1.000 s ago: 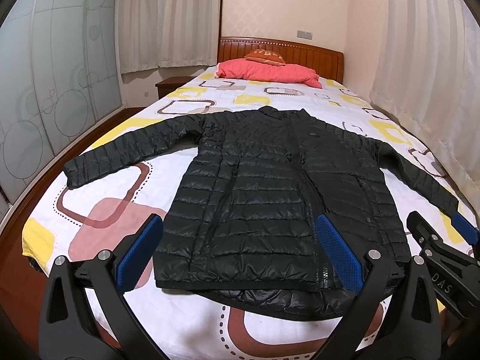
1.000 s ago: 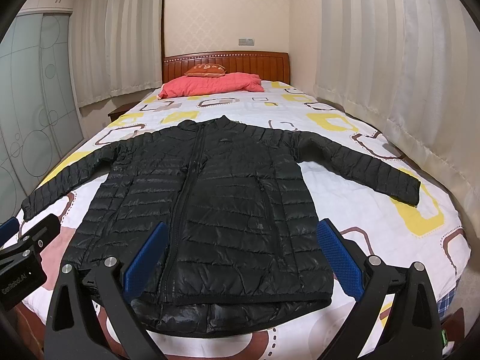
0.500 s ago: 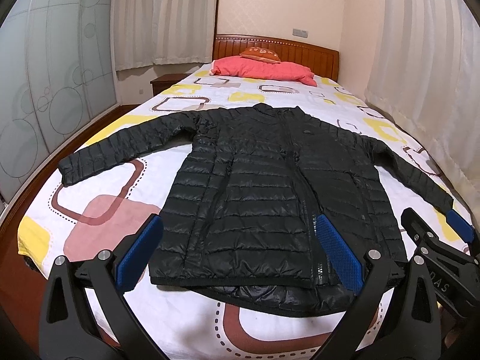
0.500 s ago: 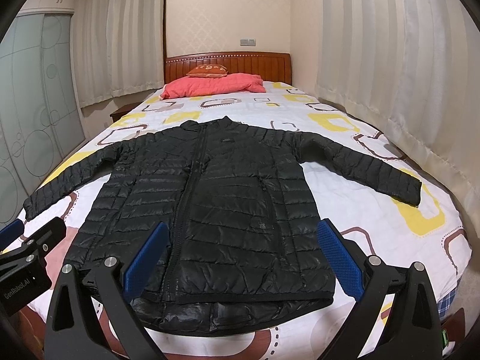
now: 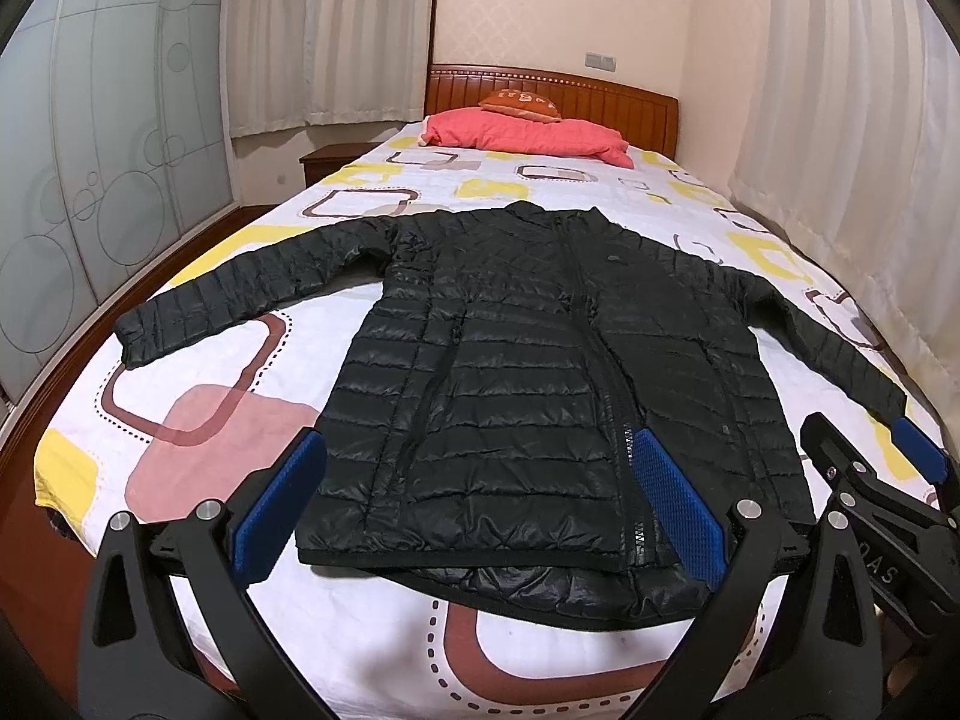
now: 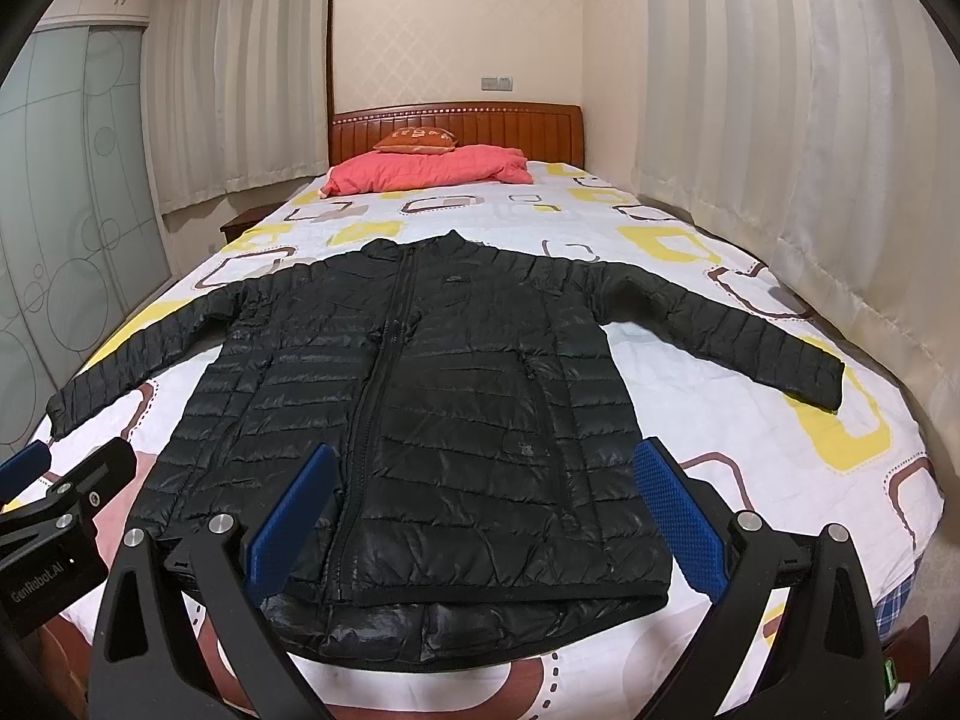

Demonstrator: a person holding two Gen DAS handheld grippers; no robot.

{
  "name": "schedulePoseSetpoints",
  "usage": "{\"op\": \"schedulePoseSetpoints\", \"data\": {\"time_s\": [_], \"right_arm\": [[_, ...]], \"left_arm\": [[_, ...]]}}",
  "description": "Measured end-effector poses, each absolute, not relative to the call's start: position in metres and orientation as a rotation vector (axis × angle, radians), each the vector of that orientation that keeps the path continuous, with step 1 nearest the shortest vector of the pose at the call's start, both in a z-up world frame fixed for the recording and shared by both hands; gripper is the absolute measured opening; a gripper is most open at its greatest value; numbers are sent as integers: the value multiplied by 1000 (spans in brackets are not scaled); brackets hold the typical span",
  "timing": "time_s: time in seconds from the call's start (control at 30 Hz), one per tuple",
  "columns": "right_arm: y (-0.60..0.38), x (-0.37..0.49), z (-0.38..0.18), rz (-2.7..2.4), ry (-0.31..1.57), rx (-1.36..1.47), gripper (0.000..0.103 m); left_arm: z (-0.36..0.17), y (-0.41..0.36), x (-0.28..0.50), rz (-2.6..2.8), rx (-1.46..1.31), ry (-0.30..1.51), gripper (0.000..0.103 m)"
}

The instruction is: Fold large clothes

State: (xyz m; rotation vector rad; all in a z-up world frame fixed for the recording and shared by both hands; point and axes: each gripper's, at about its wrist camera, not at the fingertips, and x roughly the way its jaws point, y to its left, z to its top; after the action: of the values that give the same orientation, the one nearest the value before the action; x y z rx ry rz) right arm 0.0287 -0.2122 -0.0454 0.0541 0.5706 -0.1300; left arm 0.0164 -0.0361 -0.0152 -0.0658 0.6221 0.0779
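A black quilted puffer jacket (image 5: 540,396) lies face up and zipped on a bed (image 5: 198,438) with a patterned sheet, collar toward the far headboard (image 6: 456,126), hem at the near edge and both sleeves spread out to the sides. The left gripper (image 5: 474,504) hangs over the near hem with its blue pads wide apart and nothing between them; the right gripper (image 6: 480,510) is likewise wide and empty above the hem's right half. Neither touches the fabric. A pink folded quilt (image 6: 432,171) with an orange cushion (image 6: 415,140) on it sits at the far end, well apart from the jacket.

No fold appears to have been made, so the work looks to be at its opening step. The next move likely calls for each gripper to reach a sleeve or side edge, pinch the slippery, puffy shell firmly, and carry it in across the body without dragging the rest out of line.
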Motion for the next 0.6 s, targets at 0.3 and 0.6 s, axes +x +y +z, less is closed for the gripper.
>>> {"op": "schedulePoseSetpoints", "data": {"time_s": [0.3,0.6], "right_arm": [[-212,29,-46,-130,575,53,99],[-213,30,-47,-130,579,54,99]], "left_arm": [[-16,-36,17,92,-58,627,101],[-16,-36,18,94,-51,628,101]]}}
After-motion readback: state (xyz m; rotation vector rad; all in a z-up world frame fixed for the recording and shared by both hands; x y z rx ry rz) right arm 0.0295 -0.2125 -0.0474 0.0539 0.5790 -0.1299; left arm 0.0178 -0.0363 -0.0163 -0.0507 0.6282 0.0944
